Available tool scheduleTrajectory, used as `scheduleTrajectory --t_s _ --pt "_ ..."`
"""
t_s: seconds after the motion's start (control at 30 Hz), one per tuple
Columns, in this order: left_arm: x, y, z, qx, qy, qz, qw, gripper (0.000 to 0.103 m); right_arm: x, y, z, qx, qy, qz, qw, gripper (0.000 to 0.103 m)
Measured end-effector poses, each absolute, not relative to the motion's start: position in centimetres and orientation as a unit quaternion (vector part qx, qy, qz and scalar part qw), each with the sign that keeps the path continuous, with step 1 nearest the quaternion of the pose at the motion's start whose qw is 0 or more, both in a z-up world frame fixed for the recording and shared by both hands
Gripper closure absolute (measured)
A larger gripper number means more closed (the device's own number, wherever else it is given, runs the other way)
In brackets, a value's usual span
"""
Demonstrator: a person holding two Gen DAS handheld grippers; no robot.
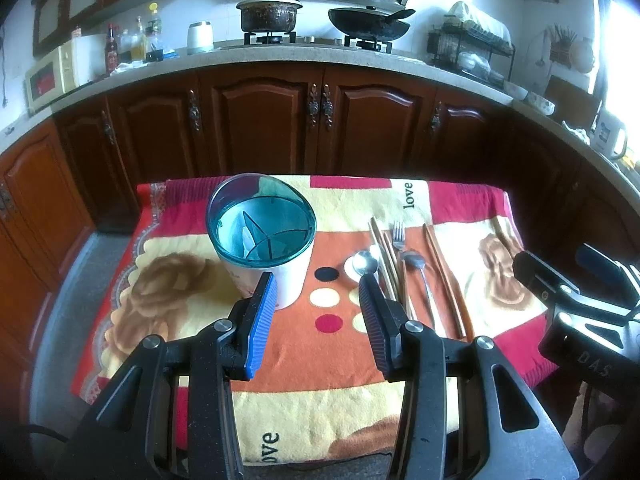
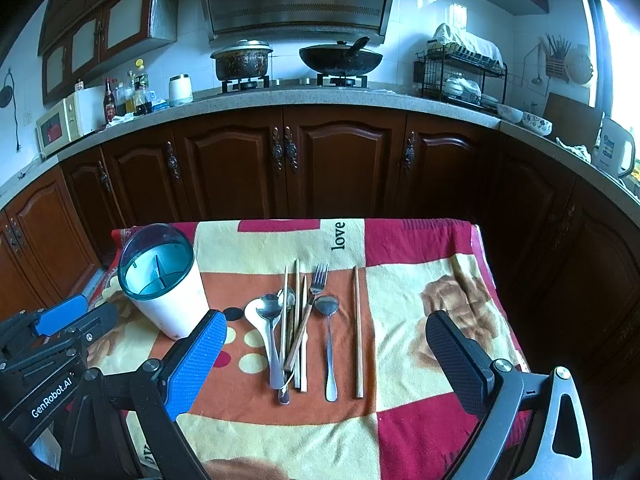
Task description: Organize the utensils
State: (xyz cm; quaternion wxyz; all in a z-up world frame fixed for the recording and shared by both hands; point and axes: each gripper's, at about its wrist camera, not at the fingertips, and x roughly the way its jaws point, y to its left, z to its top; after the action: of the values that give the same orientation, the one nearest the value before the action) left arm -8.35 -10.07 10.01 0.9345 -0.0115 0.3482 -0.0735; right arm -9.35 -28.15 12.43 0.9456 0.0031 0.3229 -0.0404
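Fingers [image 2: 192, 356] spread; steel fork [image 2: 318, 280] lies among chopsticks [image 2: 358, 328].

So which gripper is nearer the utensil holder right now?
Left. The left gripper hovers just beside the utensil holder; the right gripper hangs over the cutlery, farther off.

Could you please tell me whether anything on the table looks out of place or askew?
Only the cutlery pile: the fork lies slanted across the chopsticks. The holder stands upright, with nothing spilled.
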Motion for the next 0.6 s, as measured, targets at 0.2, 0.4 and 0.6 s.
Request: scheduleTrajectory --t_s 0.2,0.4,0.6 --pt "-8.2 -10.2 9.5 -0.011 0.357 -0.076 0.931 0.061 -9.3 -28.2 12.3 0.005 0.325 -0.041 0.945 0.004" --pt "-7.7 -10.1 8.9 -0.017 0.366 -0.075 0.927 0.061 -9.0 -28.6 11.7 0.006 0.33 -0.044 0.943 0.004" --pt "-7.2 -10.3 8.1 -0.013 0.378 -0.072 0.923 0.061 -8.6 -29.3 11.0 0.013 0.338 -0.046 0.94 0.004"
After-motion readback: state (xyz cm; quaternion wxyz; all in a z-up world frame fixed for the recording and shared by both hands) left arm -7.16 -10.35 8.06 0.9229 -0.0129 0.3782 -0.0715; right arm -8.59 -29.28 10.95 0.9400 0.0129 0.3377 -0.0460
